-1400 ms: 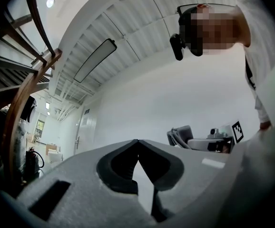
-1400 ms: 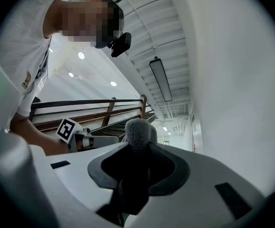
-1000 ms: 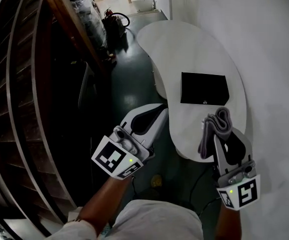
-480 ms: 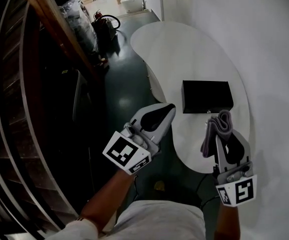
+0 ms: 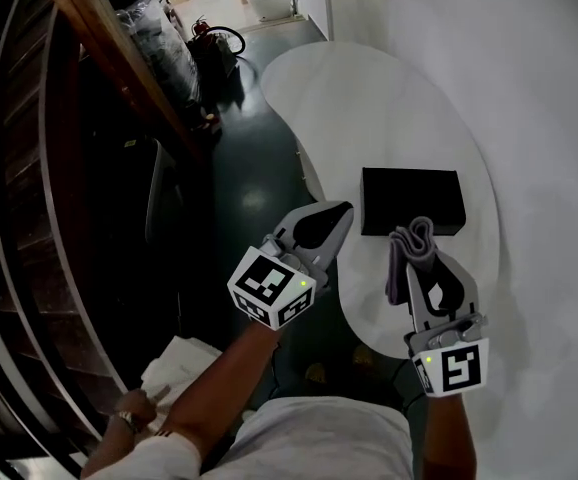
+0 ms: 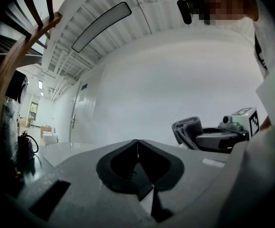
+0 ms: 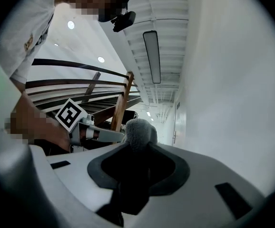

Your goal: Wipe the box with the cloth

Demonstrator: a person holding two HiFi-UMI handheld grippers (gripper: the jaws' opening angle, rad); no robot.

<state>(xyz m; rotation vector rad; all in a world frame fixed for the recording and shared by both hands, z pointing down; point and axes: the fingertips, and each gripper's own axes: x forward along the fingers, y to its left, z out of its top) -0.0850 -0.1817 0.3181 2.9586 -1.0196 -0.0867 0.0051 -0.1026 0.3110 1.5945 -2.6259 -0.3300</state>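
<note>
The cloth (image 7: 140, 129) is clamped in the right gripper (image 7: 137, 148) jaws, the left gripper (image 6: 138, 146) is shut empty, and the box (image 5: 411, 200) just ahead of the jaws is only caught in the head view.

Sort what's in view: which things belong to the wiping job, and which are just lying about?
Job: black box; grey cloth in the right gripper; white table; left gripper, shut and empty.
Lying about: wooden handrail; white tub on the far floor.

Flat black box (image 5: 412, 200) lies on white table (image 5: 369, 108); folded grey cloth (image 5: 399, 271), pinched in right tool (image 5: 420, 258), near its front edge
</note>
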